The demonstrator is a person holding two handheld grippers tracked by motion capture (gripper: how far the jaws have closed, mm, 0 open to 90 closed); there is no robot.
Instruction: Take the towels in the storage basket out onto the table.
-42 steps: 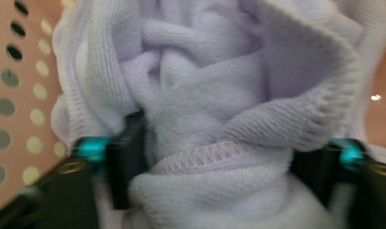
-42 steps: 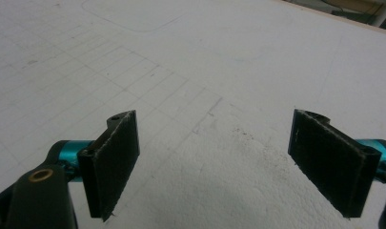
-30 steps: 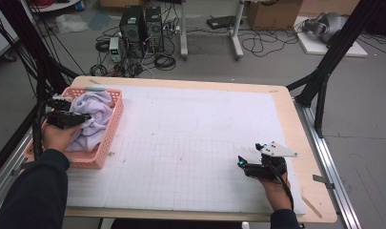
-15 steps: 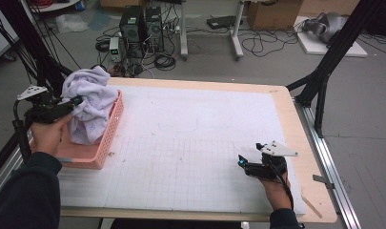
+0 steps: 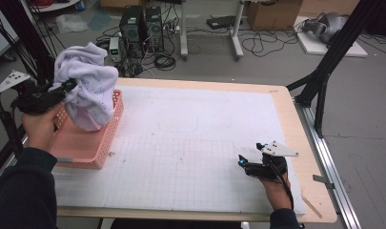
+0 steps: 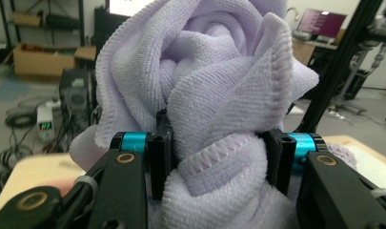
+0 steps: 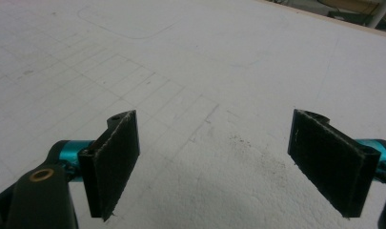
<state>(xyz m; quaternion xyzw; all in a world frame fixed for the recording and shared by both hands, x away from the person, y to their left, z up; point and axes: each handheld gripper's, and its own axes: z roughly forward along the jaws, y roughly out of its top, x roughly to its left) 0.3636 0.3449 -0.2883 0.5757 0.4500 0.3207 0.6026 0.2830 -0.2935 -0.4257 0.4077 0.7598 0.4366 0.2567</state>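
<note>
While bunched into soft lilac folds, the towel is clamped by the left gripper above the basket; the right gripper is held apart.

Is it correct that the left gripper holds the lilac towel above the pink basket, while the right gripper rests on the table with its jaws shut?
Not fully. The right gripper does rest on the table, but its jaws stand wide open with nothing between them, as the right gripper view shows. The rest holds: the left gripper clamps the lilac towel above the pink basket.
</note>
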